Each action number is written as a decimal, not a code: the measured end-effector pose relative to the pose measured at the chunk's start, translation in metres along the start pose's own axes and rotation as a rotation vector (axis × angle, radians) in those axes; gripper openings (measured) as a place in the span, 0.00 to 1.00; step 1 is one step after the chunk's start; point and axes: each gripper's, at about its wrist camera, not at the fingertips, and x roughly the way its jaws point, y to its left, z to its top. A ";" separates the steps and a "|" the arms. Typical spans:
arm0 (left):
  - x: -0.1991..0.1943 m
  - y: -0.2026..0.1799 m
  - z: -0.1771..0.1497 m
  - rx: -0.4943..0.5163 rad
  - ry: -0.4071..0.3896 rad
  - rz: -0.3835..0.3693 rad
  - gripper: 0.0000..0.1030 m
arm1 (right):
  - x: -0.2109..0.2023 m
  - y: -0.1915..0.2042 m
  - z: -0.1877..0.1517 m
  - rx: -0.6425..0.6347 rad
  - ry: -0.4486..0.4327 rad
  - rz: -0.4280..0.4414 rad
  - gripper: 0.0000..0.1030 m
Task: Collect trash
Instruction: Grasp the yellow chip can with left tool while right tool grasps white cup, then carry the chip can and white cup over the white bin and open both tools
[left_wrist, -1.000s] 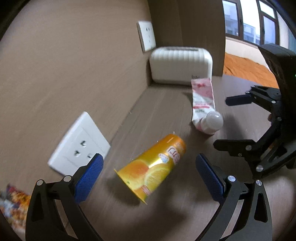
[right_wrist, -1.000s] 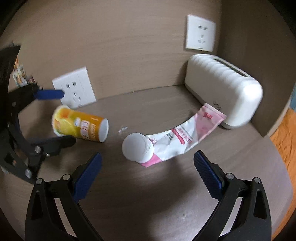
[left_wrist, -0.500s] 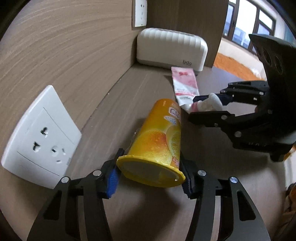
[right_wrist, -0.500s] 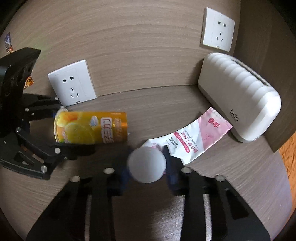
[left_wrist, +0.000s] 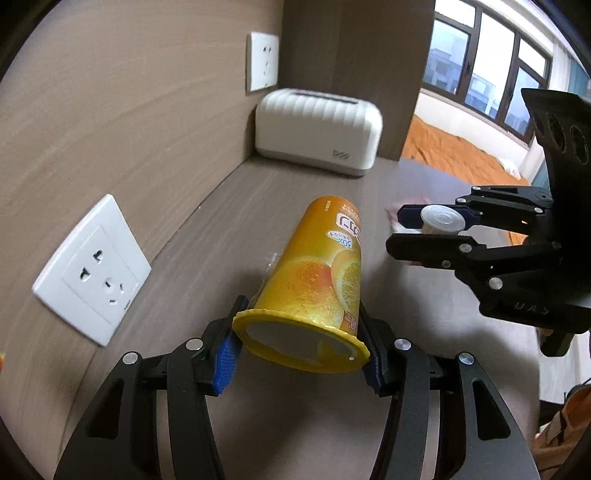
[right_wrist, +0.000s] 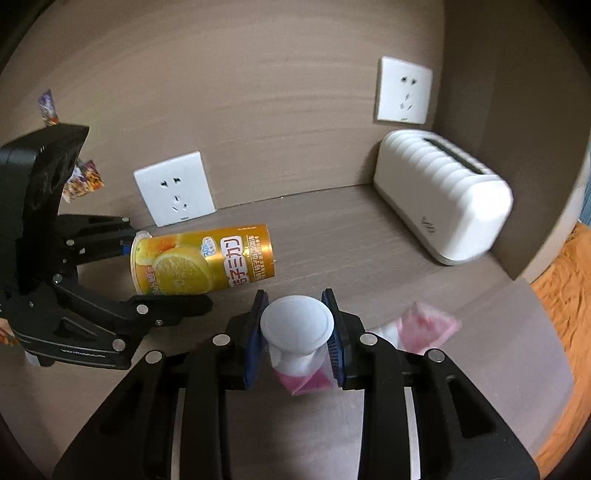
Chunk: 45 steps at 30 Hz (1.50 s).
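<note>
Two grippers work side by side over the brown desk, each clamped on one piece of trash. Farthest left, a white wall socket sits low on the wood-grain wall, just above the desk's back edge. Next to it, the left gripper has its blue pads pressed against both sides of the orange juice cup, gripping it near the yellow rim at the open end. The cup lies tilted, with its closed base pointing away toward the far corner; whether that base touches the desk I cannot tell. From the other side the same cup reads as lying sideways, with printed orange slices facing up.

Further right, the right gripper is closed on the pink and white tube, its pads squeezing the neck just below the round white cap. The tube's flat pink tail hangs blurred off to the right, beside the gripper's finger.

Behind both, in the corner, a white ribbed box with a slot on top rests on the desk against the wall, and a second socket is mounted above it. Beyond the desk's right edge lies an orange bedspread below a window.
</note>
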 end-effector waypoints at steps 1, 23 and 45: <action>-0.005 -0.006 -0.001 -0.006 -0.009 0.000 0.52 | -0.007 0.000 -0.002 0.005 -0.008 -0.001 0.28; -0.074 -0.170 -0.014 0.056 -0.083 -0.079 0.52 | -0.196 -0.039 -0.091 0.184 -0.138 -0.189 0.28; 0.029 -0.353 -0.044 0.270 0.166 -0.303 0.52 | -0.240 -0.136 -0.236 0.485 0.021 -0.313 0.28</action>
